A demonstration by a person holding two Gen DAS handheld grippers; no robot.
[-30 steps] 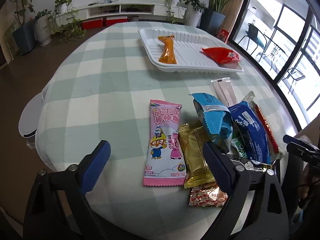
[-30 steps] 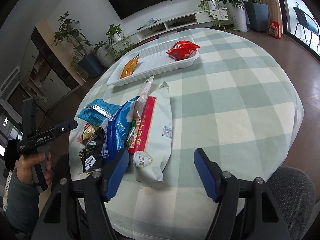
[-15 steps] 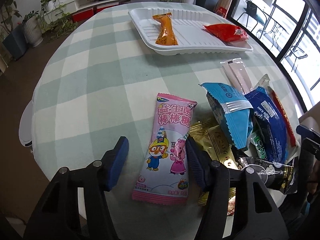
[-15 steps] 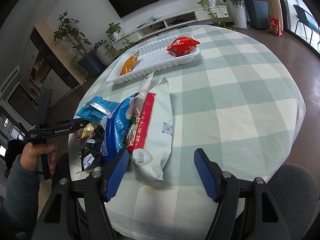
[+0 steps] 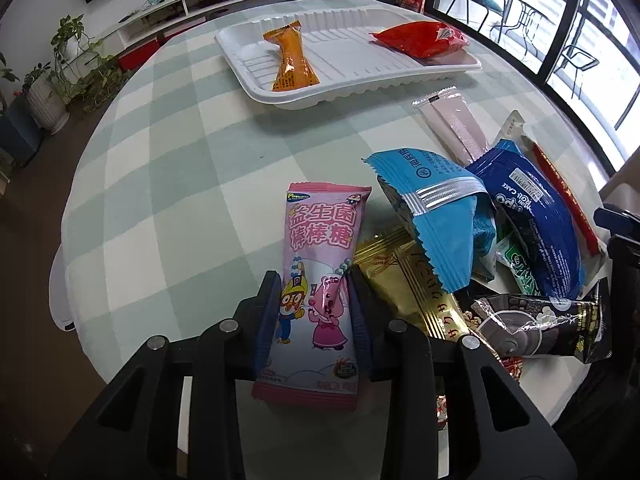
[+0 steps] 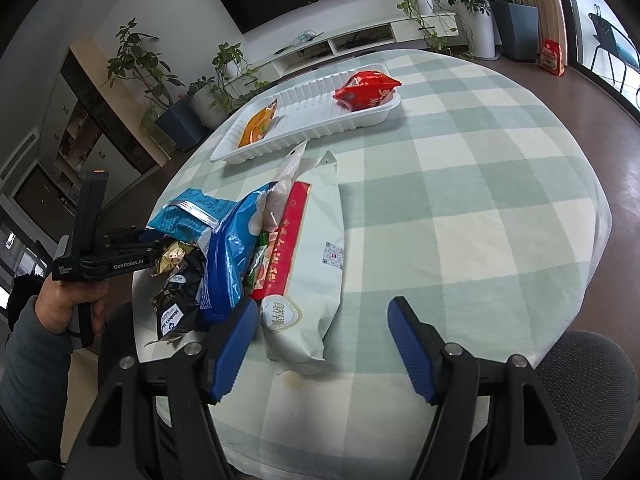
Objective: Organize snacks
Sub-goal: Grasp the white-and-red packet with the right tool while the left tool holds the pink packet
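Note:
My left gripper point(image 5: 314, 300) is shut on the pink lollipop packet point(image 5: 320, 248), pinching its lower half against the checked tablecloth. A gold packet point(image 5: 416, 292), a light blue packet point(image 5: 436, 208), a dark blue bag point(image 5: 536, 224) and a black packet point(image 5: 540, 324) lie heaped to its right. A white tray point(image 5: 360, 80) at the far side holds an orange packet point(image 5: 292, 60) and a red packet point(image 5: 420, 40). My right gripper point(image 6: 324, 328) is open and empty above the near end of a large white bag point(image 6: 308, 264).
A pale pink sachet point(image 5: 452, 120) lies between tray and heap. The round table's edge point(image 6: 600, 216) drops off to the right; a grey chair point(image 6: 592, 364) sits below it. The left hand-held gripper point(image 6: 100, 260) shows at the heap's left side.
My left gripper moved forward and down over the pink packet and closed its jaws on it. My right gripper stayed open and hardly moved.

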